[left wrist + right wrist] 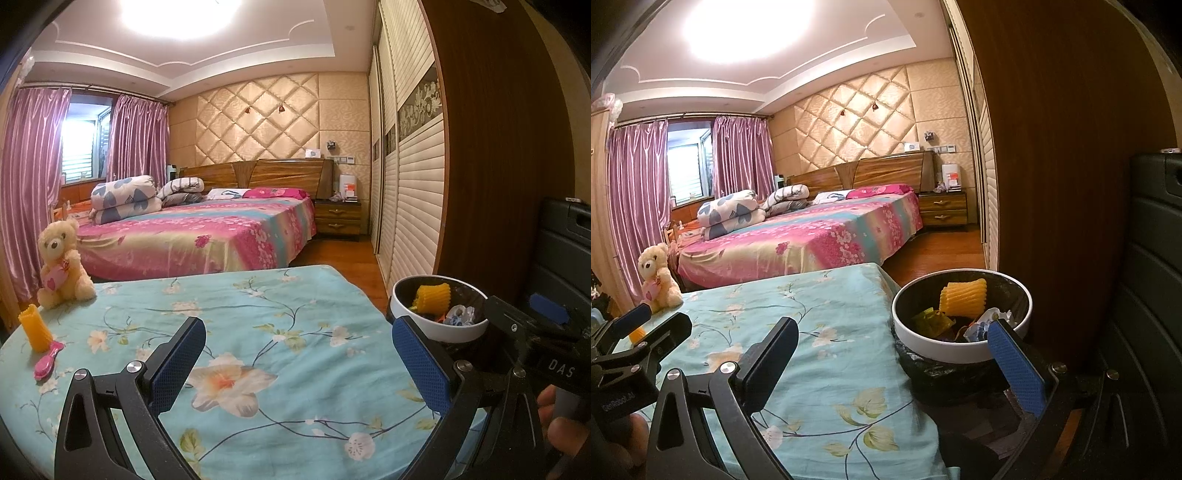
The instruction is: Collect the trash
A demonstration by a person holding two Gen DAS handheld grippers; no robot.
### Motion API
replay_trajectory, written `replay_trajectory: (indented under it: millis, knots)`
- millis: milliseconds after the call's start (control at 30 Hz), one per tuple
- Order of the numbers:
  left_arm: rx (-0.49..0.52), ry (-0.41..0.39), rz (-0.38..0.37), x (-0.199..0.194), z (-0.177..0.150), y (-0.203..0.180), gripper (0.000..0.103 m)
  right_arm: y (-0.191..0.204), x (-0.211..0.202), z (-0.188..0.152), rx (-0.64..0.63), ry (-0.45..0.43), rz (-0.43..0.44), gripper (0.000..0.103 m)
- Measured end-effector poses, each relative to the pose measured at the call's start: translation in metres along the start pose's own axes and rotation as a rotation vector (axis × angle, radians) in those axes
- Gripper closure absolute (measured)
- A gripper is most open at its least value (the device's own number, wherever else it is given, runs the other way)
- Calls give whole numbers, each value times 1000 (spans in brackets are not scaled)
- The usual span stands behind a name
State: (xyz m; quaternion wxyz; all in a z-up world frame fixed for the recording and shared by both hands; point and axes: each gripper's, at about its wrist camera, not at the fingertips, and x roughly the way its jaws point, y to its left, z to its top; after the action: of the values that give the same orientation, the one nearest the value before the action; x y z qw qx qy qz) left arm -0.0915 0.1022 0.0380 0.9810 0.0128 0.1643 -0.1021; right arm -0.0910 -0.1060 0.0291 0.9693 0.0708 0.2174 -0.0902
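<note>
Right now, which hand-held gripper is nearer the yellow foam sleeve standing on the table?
Left. The left hand-held gripper is just right of the yellow foam sleeve; the right hand-held gripper is over by the trash bin.

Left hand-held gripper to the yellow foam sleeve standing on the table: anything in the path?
Nothing visible blocks it. The left hand-held gripper is open over bare tablecloth. The yellow foam sleeve stands upright at the far left, with a pink brush lying just beside it and a teddy bear behind.
</note>
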Motion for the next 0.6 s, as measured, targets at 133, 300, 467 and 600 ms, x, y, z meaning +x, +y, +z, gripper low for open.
replay_trajectory:
  millis: [133,300,467,600]
  knots:
    - [5,1,-1,0,0,-1,1,1,0,0,1,1,1,0]
    - [2,-1,-1,0,-1,0,1,1,-1,0,1,2,0,0]
    - [1,4,-3,1,-1,0,1,0,0,0,0,2,0,0]
    - [2,2,-4,1,0,0,1,1,0,0,-1,2,0,0]
